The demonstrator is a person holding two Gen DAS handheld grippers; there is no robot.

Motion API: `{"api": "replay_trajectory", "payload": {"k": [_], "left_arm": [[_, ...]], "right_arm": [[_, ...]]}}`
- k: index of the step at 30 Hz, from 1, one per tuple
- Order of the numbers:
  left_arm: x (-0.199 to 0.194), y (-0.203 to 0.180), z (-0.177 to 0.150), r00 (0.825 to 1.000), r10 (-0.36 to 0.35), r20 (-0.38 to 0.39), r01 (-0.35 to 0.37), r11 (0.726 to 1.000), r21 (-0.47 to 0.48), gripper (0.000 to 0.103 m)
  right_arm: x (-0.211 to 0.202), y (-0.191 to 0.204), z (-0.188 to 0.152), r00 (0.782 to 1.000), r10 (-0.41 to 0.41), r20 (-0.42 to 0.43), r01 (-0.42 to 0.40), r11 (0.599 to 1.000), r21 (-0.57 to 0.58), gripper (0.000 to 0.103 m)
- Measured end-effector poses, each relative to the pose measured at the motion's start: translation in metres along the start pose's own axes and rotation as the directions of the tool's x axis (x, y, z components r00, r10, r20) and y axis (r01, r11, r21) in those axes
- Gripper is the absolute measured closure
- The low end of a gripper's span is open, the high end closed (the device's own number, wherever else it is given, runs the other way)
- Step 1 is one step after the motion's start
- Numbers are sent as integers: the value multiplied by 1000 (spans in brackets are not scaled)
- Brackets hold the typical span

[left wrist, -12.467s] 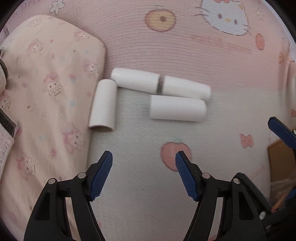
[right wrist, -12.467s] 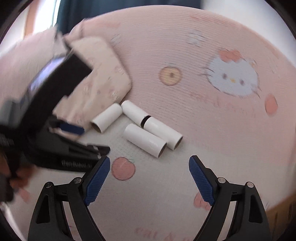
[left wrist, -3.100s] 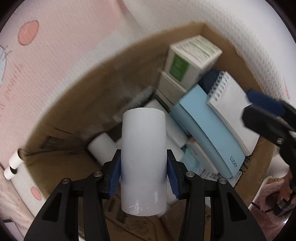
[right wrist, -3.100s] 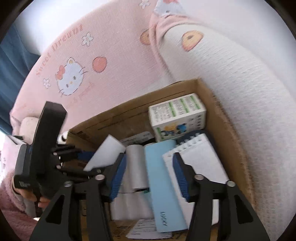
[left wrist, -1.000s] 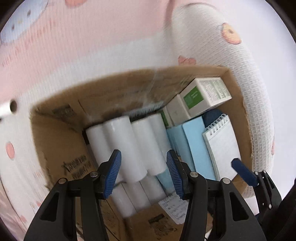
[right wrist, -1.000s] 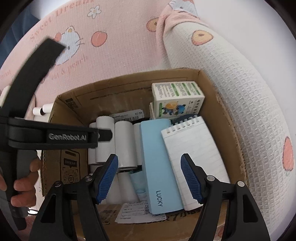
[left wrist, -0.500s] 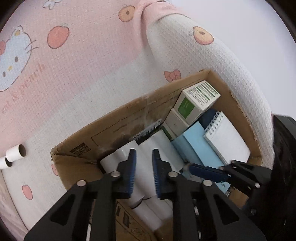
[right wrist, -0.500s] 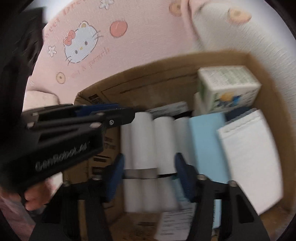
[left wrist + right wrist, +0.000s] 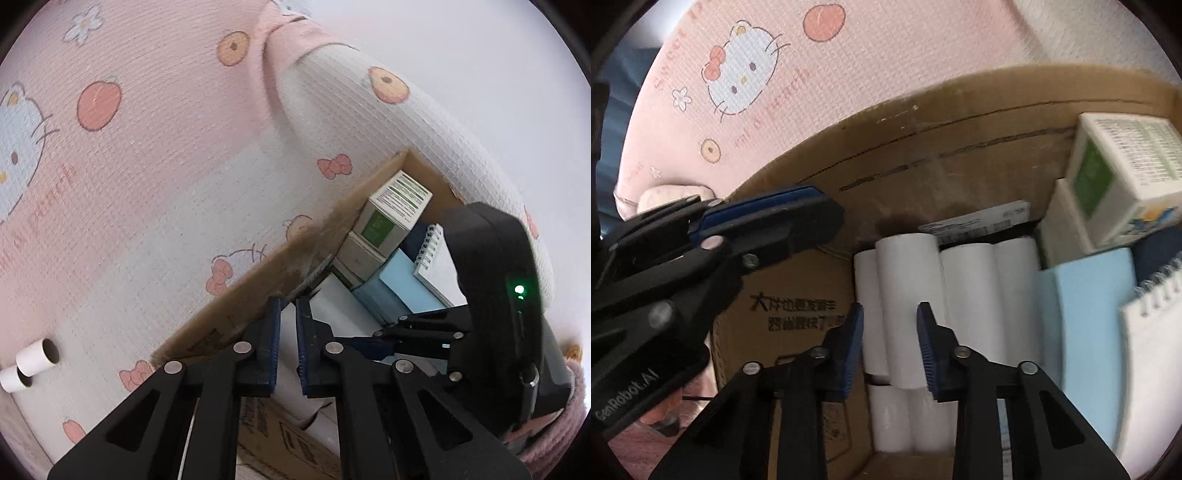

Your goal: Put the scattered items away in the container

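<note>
**Two tubes left on the bed, both claws over the box**

The left claw (image 9: pixel 287 343) hangs above the near wall of the cardboard box (image 9: pixel 258 273), its blue pads drawn in to a narrow slit with nothing between them. The right claw (image 9: pixel 890 350) sits inside the box, jaws at a middling gap and empty, straddling from above one white paper roll (image 9: pixel 908 295) of the packed rolls; whether the pads touch it cannot be told. Beside the rolls, toward 3 o'clock in the right wrist view, stand a pale blue book (image 9: pixel 1086 332), a spiral notepad (image 9: pixel 1152 347) and a green-and-white carton (image 9: pixel 1123 173).

What remains scattered are two white cardboard tubes (image 9: pixel 31 363) on the Hello Kitty bedspread (image 9: pixel 122 184). In the left wrist view they lie at about 9 o'clock from the left claw, well apart from the box, end to end, hollow ends showing, their long axis running roughly from 8 to 2 o'clock. The left claw looks the nearer. It would likely need to open and swing round across that axis.
</note>
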State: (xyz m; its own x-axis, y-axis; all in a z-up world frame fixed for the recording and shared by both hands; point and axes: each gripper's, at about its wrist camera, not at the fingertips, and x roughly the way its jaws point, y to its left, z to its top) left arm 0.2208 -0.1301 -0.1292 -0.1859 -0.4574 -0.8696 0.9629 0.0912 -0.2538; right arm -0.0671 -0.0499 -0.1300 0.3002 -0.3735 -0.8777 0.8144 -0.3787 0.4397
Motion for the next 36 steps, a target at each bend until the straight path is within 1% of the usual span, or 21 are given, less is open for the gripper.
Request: {"api": "replay_trajectory", "payload": {"k": [3, 8, 10, 11, 12, 16, 19, 24, 25, 27, 29, 31, 33, 36], "left_arm": [[-2, 10, 0, 1000, -30, 0, 30, 999, -14, 94], [-9, 16, -1, 999, -35, 4, 35, 999, -27, 94], [-9, 17, -1, 999, -41, 3, 41, 999, -27, 94], [-8, 18, -1, 999, -38, 3, 38, 999, -25, 94], [-8, 18, -1, 999, -32, 2, 32, 999, -21, 94], [-4, 18, -1, 1000, -25, -14, 25, 1000, -15, 94], [0, 15, -1, 1000, -4, -19, 4, 1000, -2, 94], [9, 9, -4, 999, -18, -49, 19, 1000, 25, 95], [11, 7, -4, 998, -23, -57, 25, 999, 30, 95], [12, 1, -5, 998, -11, -61, 15, 998, 59, 95], [15, -8, -8, 996, -27, -86, 35, 995, 94, 94], [17, -13, -10, 994, -30, -101, 40, 994, 102, 94], [19, -19, -11, 994, -28, -105, 41, 991, 124, 94], [23, -23, -11, 992, -19, -124, 37, 990, 139, 94]], "right_arm": [[2, 5, 4, 999, -45, -6, 44, 999, -29, 79], [10, 5, 8, 996, -80, -39, 78, 997, -28, 79], [19, 4, 7, 990, -127, -61, 125, 992, -36, 79], [25, 5, 6, 984, -160, -80, 157, 986, -47, 79], [26, 6, 6, 980, -177, -85, 173, 983, -56, 79], [21, 9, 7, 987, -144, -65, 141, 989, -53, 79], [12, 13, 4, 990, -133, -54, 130, 990, -62, 79], [-14, 23, -11, 984, -173, -49, 165, 977, -137, 79], [-18, 24, -15, 981, -186, -50, 177, 973, -147, 79], [-24, 24, -23, 977, -201, -65, 188, 969, -162, 79], [-22, 21, -31, 971, -205, -119, 182, 967, -177, 79], [-16, 17, -40, 958, -227, -173, 194, 963, -187, 79], [-11, 15, -48, 945, -267, -191, 226, 952, -208, 79], [0, 10, -48, 932, -293, -214, 249, 945, -212, 79]]}}
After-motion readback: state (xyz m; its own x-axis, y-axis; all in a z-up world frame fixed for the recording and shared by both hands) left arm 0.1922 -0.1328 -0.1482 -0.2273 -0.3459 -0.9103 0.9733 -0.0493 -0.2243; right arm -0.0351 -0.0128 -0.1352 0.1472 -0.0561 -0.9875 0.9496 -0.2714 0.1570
